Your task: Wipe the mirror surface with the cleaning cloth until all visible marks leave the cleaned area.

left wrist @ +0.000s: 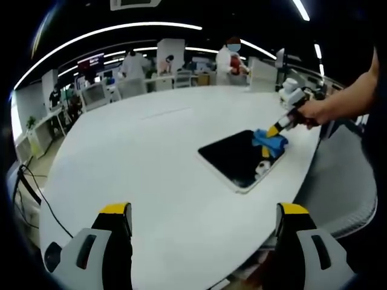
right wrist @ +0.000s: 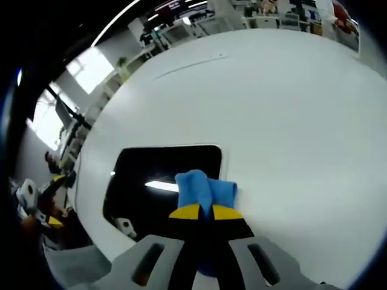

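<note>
I'm looking across a big white oval table (left wrist: 151,175), bare around the mirror. Near its right edge lies the mirror (left wrist: 242,158), a dark rectangle in a pale rounded frame, flat on the tabletop; from my right gripper view it reflects a bright ceiling strip. No containers here that I can make out. My left gripper (left wrist: 202,220) hovers over the near end of the table, well apart from the mirror, jaws spread wide and holding nothing. My right gripper (right wrist: 202,212) is clenched on the blue cleaning cloth (right wrist: 202,187), yellow tips nearly touching with the fabric bunched between them. The cloth sits at the mirror's edge, pressed on the glass, I think, though the contact itself is hidden. A hand (left wrist: 314,112) grips that tool from the right.
</note>
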Action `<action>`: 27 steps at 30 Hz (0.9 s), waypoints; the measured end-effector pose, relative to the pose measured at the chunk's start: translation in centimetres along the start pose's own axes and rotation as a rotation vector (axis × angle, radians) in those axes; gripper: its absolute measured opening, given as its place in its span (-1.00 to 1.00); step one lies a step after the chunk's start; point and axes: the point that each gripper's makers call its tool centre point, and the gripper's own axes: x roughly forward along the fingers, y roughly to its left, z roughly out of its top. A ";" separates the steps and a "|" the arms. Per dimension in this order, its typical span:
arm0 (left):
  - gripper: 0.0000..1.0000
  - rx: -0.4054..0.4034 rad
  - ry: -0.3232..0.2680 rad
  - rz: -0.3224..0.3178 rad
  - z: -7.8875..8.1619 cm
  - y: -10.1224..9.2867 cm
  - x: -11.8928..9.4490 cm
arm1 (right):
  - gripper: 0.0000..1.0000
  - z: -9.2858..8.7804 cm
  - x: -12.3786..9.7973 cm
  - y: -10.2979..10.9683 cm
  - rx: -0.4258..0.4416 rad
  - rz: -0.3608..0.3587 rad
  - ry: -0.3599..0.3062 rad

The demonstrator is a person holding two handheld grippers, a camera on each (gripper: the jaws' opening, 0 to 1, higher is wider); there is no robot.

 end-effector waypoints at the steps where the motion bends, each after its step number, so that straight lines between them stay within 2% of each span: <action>1: 0.99 -0.002 -0.002 0.001 0.0 0.1 0.0 | -0.99 0.0 0.0 0.0 -0.002 -0.001 0.000; 16: 0.99 0.001 0.000 -0.002 -0.1 0.2 0.0 | -0.99 -1.3 -0.6 0.3 -0.021 -0.015 0.009; 21: 0.99 0.003 -0.013 0.004 0.3 0.5 0.0 | -1.00 -1.6 -0.7 0.3 -0.029 -0.014 0.009; 27: 0.99 0.002 -0.005 0.006 -0.1 0.5 0.0 | -1.00 -1.8 -0.8 0.7 -0.028 -0.017 0.012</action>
